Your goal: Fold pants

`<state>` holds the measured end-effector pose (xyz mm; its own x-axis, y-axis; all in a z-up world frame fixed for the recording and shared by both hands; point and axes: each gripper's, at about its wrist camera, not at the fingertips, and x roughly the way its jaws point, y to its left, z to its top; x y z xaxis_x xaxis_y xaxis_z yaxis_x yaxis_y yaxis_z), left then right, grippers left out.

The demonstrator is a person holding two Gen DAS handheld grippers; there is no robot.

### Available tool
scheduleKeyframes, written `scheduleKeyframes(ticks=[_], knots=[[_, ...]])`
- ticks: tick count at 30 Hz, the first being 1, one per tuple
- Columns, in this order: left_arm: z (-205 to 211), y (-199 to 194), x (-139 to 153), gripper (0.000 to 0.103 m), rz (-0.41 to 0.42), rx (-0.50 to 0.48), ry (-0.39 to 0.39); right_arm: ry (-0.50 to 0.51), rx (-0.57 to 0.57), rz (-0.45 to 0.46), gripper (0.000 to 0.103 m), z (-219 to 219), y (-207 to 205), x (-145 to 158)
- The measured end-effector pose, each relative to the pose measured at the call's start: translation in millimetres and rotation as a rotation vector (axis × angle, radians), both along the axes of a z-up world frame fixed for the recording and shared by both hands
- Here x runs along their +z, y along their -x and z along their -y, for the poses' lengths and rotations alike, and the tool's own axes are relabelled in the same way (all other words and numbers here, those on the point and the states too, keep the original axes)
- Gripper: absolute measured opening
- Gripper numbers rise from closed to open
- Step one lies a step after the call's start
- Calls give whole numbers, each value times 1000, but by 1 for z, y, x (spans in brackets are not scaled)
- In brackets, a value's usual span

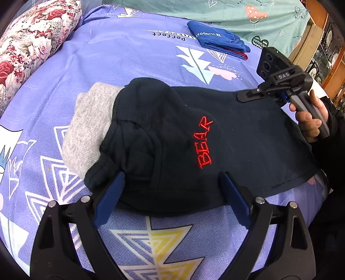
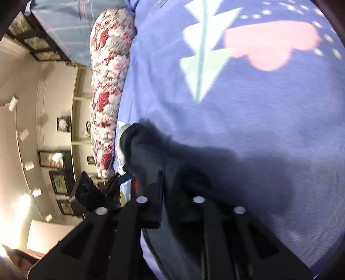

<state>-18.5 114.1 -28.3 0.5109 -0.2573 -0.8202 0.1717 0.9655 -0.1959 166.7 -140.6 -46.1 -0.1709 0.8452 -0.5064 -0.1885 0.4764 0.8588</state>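
Black pants (image 1: 194, 140) with a red "BEAR" print and a grey cuff (image 1: 90, 129) lie folded on the purple bedsheet (image 1: 107, 53). My left gripper (image 1: 172, 193) is open, its blue fingers (image 1: 110, 198) at the near edge of the pants, empty. My right gripper (image 1: 243, 97) rests on the far right part of the pants; in the right wrist view it (image 2: 172, 193) lies turned on its side with the dark pants (image 2: 151, 150) between its fingers, which stand close together. That view is blurred.
A folded blue garment (image 1: 220, 41) lies at the far side of the bed. A floral bolster (image 1: 32, 43) lies along the left edge and also shows in the right wrist view (image 2: 107, 86). A teal sheet (image 1: 237, 13) is behind. Wooden cabinets (image 1: 323, 53) stand at right.
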Motion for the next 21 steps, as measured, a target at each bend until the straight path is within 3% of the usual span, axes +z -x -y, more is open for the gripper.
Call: scheduleKeyframes(ticks=[4,7,8,11,13,14,17,20,21], knots=[[-3,1,0,91,-1,-1,10,29,-31,11,7,10,-7,2],[-3,1,-1,91,-3,-1,9,112,-118,132,11,32,-12,25],[-3,1,0,91,-6,1,6,86,-172,145,11,50,-15,38],[0,1,8,91,-7,-11,-1,99,-184,235,14,69,4,70],[5,5,26,91,30,-39,13,104,-182,285,34,74,29,85],[7,8,37,91,63,-53,21,126,-194,315,51,77,50,90],[14,1,65,101,167,-43,14,108,-211,274,55,83,92,73],[8,-32,46,101,97,8,25,189,-301,203,55,96,110,31],[0,-50,24,101,30,63,3,213,-352,185,48,105,115,17]])
